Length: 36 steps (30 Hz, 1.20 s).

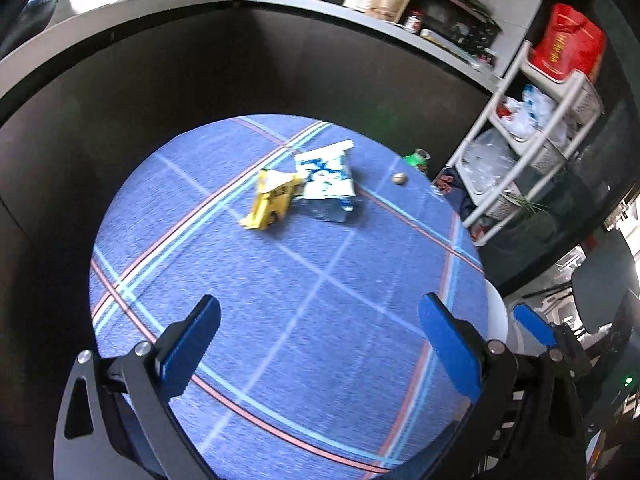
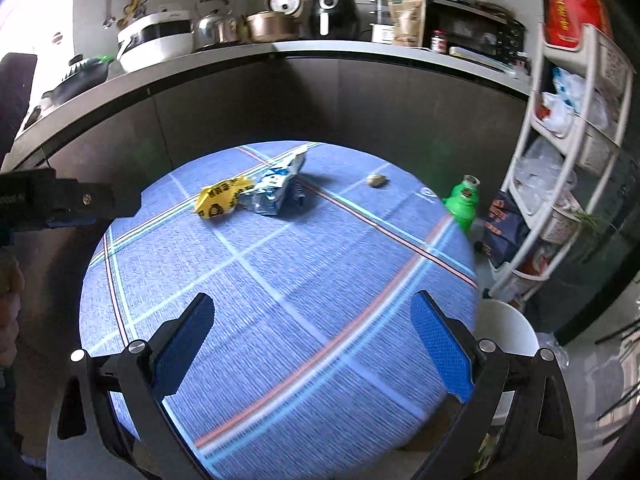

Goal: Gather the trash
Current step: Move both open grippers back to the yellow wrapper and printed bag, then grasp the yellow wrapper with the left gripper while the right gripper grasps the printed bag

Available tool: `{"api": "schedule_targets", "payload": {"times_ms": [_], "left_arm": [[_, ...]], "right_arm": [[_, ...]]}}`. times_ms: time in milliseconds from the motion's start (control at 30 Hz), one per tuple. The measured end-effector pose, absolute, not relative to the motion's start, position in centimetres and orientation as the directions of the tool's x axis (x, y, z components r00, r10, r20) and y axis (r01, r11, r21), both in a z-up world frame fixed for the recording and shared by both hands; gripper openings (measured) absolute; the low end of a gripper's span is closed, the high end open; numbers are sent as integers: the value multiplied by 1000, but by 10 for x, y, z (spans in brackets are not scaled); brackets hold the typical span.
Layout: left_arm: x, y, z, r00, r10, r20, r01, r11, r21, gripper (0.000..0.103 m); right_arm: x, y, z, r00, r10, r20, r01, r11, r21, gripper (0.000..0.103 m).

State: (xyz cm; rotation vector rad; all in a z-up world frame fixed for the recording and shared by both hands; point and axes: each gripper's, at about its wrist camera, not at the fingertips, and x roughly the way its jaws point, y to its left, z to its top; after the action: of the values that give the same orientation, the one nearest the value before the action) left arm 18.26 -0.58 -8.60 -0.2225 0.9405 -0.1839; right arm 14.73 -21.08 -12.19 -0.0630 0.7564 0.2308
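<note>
Both grippers, left gripper (image 1: 320,344) and right gripper (image 2: 312,344), are hovering wide open and empty, approaching the yellow wrapper (image 1: 270,204) and blue packet (image 1: 326,180); closing in remains.

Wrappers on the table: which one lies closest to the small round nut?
The blue-and-white wrapper. It lies between the yellow wrapper and the nut, touching the yellow one.

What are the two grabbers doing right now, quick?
Left gripper: open, holding nothing, above the table.
Right gripper: open, holding nothing.
</note>
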Motion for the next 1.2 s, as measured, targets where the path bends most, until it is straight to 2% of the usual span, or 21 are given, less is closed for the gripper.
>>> {"api": "schedule_targets", "payload": {"times_ms": [267,500,567,733,933,1200], "left_arm": [[203,46,-111,566,-197,-801,-35,965,-262,99],[222,75,-127,558,-183,-810,-69,962,-264,97],[227,76,-129,554,-201,-808,-48,961,-272,92],[238,71,-135,540,-245,-805,4,958,-288,85],[250,65,-141,530,-262,-807,40,958,-285,83],[263,60,-148,517,-278,-810,59,955,-290,79]], "right_arm": [[191,-187,-130,686,213,-696,-268,963,31,94],[237,-162,-136,661,281,-696,-309,947,89,93],[248,-155,-139,658,274,-702,-311,947,77,83],[283,-148,-152,636,272,-723,-285,952,108,71],[316,-150,-158,639,297,-710,-220,954,202,58],[343,-137,-175,619,291,-729,-191,957,220,45]]}}
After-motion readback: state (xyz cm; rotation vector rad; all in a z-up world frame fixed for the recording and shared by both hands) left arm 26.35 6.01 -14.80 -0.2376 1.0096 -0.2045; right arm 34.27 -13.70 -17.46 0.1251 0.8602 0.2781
